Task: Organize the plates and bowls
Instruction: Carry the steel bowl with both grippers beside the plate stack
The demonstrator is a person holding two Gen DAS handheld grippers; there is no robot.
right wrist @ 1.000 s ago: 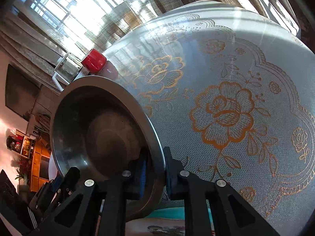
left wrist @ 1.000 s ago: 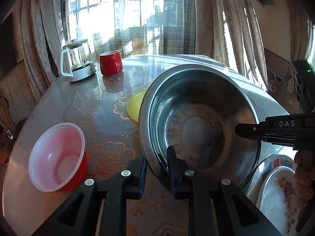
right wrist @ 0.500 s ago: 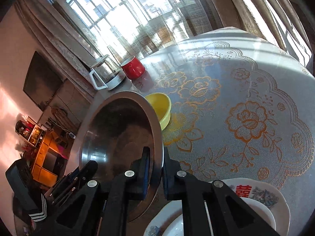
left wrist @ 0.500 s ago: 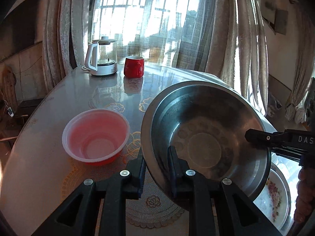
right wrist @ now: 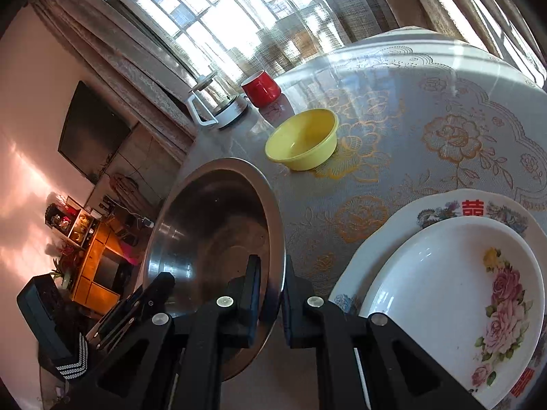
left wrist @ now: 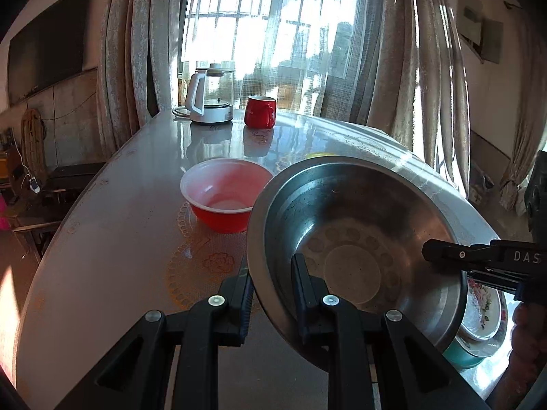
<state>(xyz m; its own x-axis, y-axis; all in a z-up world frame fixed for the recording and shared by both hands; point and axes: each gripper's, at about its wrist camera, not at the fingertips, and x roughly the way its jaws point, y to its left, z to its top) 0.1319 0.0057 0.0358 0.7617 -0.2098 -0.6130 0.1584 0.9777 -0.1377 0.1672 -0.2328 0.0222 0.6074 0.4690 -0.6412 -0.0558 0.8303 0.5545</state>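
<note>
We hold the dull, scuffed steel bowl (left wrist: 352,239) tilted above the desk (left wrist: 112,239), left gripper (left wrist: 271,280) and right gripper (right wrist: 271,280) jaws clamped on opposite rims.

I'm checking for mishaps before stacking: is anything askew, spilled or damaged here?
Only the steel bowl is askew: tilted in the air, its rim pinched by the left gripper and right gripper. No spills or damage show.

Sunlight floods a tall barred window (left wrist: 273,34) at upper centre, flanked by beige patterned curtains (left wrist: 410,68), with a dark wall-mounted screen (left wrist: 44,51) upper left.
</note>
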